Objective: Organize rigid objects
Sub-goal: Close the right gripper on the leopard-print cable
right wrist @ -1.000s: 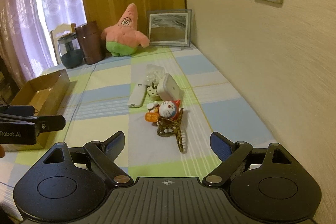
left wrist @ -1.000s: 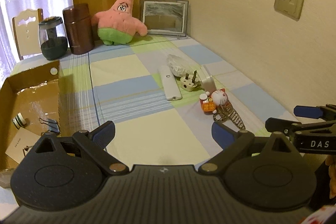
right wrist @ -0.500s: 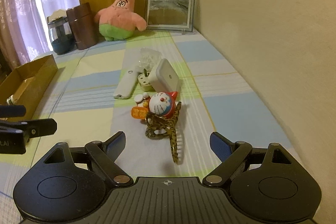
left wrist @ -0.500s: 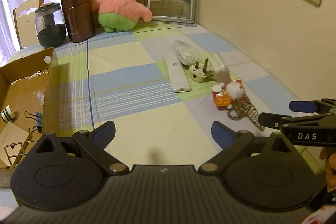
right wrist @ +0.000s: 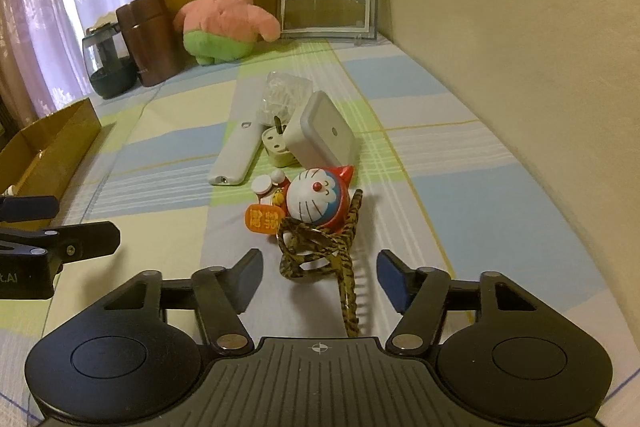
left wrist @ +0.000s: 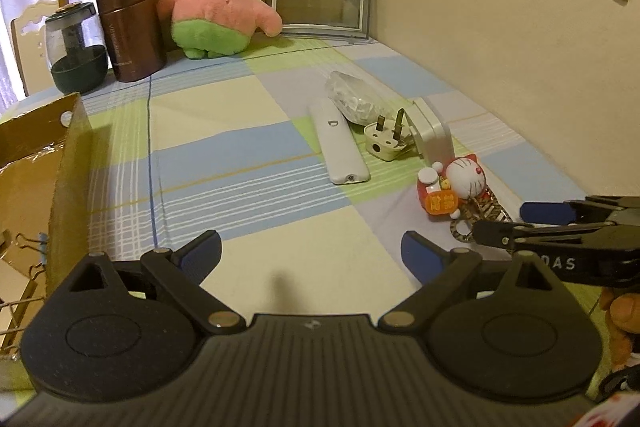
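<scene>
A few small things already lay in the cardboard box (left wrist: pixel 36 163). The hair clip (right wrist: pixel 320 251) remained on the desk (right wrist: pixel 160 131), right of the box, between the right gripper's (right wrist: pixel 318 277) closing, half-open jaws, ungrasped. The left gripper (left wrist: pixel 312 251) was held wide, empty.

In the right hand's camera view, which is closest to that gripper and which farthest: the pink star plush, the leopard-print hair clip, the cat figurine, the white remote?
1. Hair clip: lies between the right gripper's open fingers.
2. Cat figurine: just beyond the clip, touching it.
3. Remote: farther up the table, to the left.
4. Plush: at the far end, against the wooden panel.
</scene>
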Motion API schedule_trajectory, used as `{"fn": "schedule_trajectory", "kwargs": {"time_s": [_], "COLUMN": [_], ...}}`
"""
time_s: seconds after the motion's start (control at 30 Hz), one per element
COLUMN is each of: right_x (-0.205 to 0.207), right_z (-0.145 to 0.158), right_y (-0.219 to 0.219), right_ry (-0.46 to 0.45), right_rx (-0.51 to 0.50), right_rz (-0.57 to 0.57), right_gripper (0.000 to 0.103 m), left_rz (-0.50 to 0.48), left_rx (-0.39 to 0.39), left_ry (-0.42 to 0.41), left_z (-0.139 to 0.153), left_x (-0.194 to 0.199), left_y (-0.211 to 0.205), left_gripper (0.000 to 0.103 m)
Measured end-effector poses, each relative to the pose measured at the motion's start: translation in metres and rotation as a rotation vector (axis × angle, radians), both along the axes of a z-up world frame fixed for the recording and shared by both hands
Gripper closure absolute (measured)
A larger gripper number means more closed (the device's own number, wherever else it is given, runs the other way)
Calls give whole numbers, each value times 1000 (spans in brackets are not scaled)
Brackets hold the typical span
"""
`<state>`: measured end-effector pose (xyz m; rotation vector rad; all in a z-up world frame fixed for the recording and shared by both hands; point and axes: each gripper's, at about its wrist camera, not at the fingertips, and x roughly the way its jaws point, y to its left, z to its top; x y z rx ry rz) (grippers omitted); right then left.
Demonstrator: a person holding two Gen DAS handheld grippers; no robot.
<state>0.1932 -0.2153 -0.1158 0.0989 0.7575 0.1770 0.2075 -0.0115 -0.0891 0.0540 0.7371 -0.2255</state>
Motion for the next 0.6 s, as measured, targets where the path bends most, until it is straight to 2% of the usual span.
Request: {"fn": "schedule_trajectory", "kwargs": {"time_s": [0.23, 0.6], "right_x": [9, 15], "right_z": [-6, -11], "right_y": [4, 5], "right_ry": [12, 32], "right_rx": [-10, -10], "right_rz": [-1, -6], "right_gripper": [57, 66], "left_rz": [-12, -23], "left_rx": [-10, -13], "left_ry": [4, 19], "left_z": [-4, -9], "left_x": [7, 9], "left_y": [-3, -2], "left_gripper": [9, 10]}}
